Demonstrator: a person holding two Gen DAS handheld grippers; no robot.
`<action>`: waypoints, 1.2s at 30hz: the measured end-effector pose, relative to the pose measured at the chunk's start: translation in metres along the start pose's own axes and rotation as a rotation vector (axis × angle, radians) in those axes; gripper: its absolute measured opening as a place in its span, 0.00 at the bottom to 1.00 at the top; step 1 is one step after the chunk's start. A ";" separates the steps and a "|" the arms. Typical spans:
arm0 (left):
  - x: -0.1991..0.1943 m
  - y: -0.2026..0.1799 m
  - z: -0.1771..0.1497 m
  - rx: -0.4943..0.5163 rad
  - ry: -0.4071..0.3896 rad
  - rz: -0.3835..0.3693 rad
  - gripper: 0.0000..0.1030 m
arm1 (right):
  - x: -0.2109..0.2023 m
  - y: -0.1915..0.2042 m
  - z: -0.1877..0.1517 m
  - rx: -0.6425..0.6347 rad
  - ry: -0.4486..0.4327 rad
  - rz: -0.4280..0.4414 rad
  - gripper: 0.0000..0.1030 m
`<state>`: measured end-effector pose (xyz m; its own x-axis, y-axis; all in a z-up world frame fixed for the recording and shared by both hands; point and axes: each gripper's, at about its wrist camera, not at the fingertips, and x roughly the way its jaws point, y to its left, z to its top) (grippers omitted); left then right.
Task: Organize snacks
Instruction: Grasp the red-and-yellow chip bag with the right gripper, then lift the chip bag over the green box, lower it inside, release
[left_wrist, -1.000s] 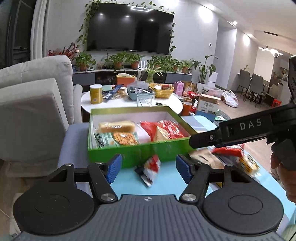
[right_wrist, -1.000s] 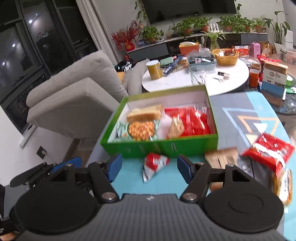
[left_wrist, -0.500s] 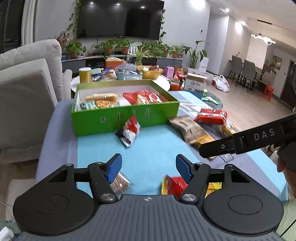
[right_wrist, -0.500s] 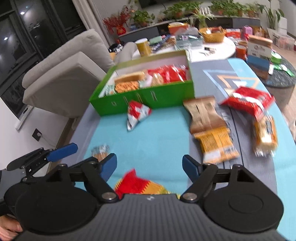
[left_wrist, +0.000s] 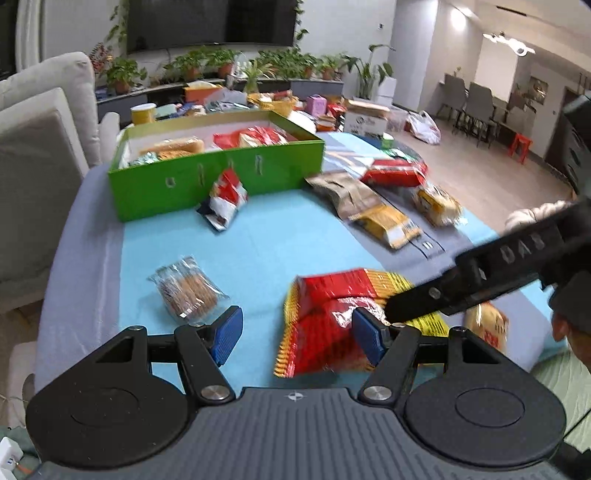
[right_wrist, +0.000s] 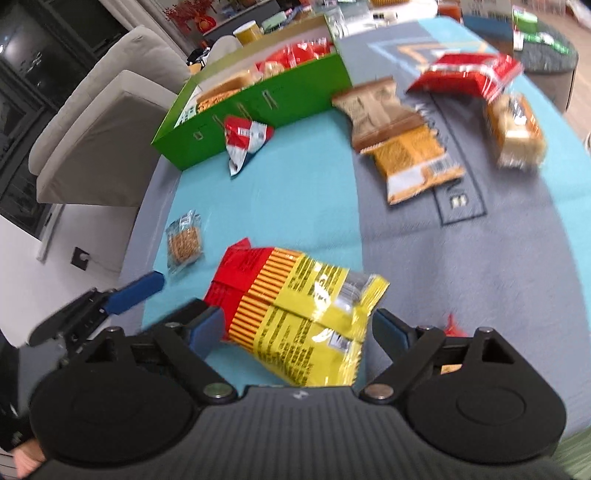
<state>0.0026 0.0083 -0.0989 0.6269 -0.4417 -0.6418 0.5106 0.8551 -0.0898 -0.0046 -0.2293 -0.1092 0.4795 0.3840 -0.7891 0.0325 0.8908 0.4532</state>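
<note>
A green box (left_wrist: 218, 173) at the table's far side holds several snack packs; it also shows in the right wrist view (right_wrist: 258, 99). A red and yellow chip bag (right_wrist: 295, 314) lies on the blue cloth between the wide-open fingers of my right gripper (right_wrist: 301, 328). In the left wrist view the same bag (left_wrist: 332, 314) lies by my right fingertip. My left gripper (left_wrist: 297, 332) is open and empty, with a clear cracker pack (left_wrist: 186, 291) just ahead of its left finger.
A small red and white pack (left_wrist: 225, 195) leans on the box front. A brown and yellow bag (left_wrist: 369, 206), a red bag (left_wrist: 393, 171) and a bread pack (left_wrist: 437, 205) lie on the right. A grey armchair (left_wrist: 33, 177) stands left.
Both grippers have pulled back from the green box toward the near edge. The chip bag and cracker pack have come into view, and the right gripper now straddles the chip bag.
</note>
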 end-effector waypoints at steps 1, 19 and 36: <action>0.000 -0.001 -0.001 0.004 -0.005 0.000 0.61 | 0.002 0.000 0.000 0.006 0.001 -0.003 0.56; 0.011 -0.021 -0.012 0.085 0.078 -0.071 0.65 | 0.018 0.002 0.003 -0.020 -0.021 0.028 0.55; 0.010 -0.019 0.006 0.088 -0.019 -0.055 0.44 | 0.012 0.023 0.013 -0.181 -0.160 -0.057 0.43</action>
<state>0.0028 -0.0143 -0.0986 0.6071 -0.4928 -0.6234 0.5935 0.8028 -0.0567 0.0133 -0.2077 -0.1030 0.6148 0.3012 -0.7289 -0.0874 0.9445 0.3166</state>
